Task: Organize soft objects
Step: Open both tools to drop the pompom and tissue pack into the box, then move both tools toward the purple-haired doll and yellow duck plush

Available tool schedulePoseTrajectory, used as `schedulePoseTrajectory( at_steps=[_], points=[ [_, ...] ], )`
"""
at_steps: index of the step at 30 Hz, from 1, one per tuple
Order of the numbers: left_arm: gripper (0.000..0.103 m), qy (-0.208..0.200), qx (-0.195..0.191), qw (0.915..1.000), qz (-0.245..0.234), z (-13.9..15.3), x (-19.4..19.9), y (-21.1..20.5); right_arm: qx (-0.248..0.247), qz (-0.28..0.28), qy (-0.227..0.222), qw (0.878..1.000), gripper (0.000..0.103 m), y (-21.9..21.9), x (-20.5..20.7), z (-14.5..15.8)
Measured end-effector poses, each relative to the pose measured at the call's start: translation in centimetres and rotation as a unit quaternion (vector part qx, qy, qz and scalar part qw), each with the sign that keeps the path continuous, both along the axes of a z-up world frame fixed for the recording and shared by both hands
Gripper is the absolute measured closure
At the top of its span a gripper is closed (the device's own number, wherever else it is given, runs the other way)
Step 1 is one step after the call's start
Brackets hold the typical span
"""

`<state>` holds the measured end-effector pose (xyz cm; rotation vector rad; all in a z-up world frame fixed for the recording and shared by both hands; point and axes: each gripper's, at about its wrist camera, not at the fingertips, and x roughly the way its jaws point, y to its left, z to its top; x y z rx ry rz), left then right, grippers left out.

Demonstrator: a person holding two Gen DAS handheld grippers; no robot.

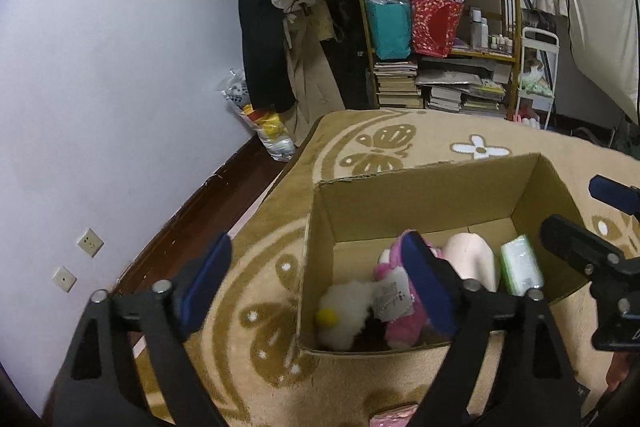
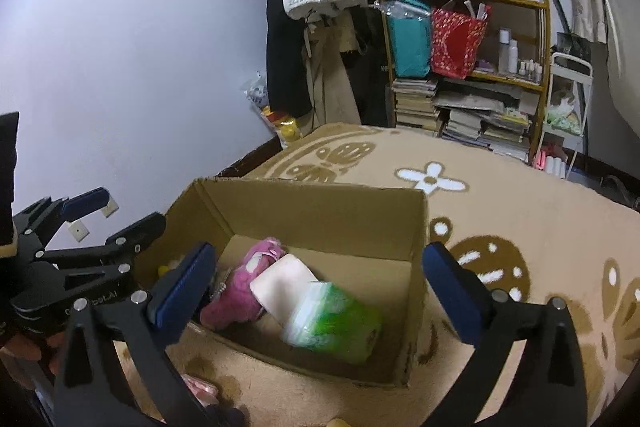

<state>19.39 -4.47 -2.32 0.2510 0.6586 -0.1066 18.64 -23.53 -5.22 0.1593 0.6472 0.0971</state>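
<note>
Between our right gripper's (image 2: pixel 320 287) wide, empty jaws lies the box (image 2: pixel 320 203) holding the green pack (image 2: pixel 340 319); our left gripper (image 1: pixel 316 279) gapes wide over its near corner.

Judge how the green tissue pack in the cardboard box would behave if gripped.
The green tissue pack looks plastic-wrapped, so probably somewhat slippery. It likely squashes under the fingers and seems light for its size. It leans on the pale cushion in the cardboard box, so may topple if nudged.
</note>
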Motion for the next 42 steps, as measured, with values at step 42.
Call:
schedulePoseTrajectory(
  at_steps=[42],
  points=[
    [0.000, 0.089, -0.064, 0.9929, 0.046, 1.3, -10.5, 6.0, 0.008, 0.037, 0.046, 0.998, 0.000, 4.5, -11.9, 1.6]
  ],
)
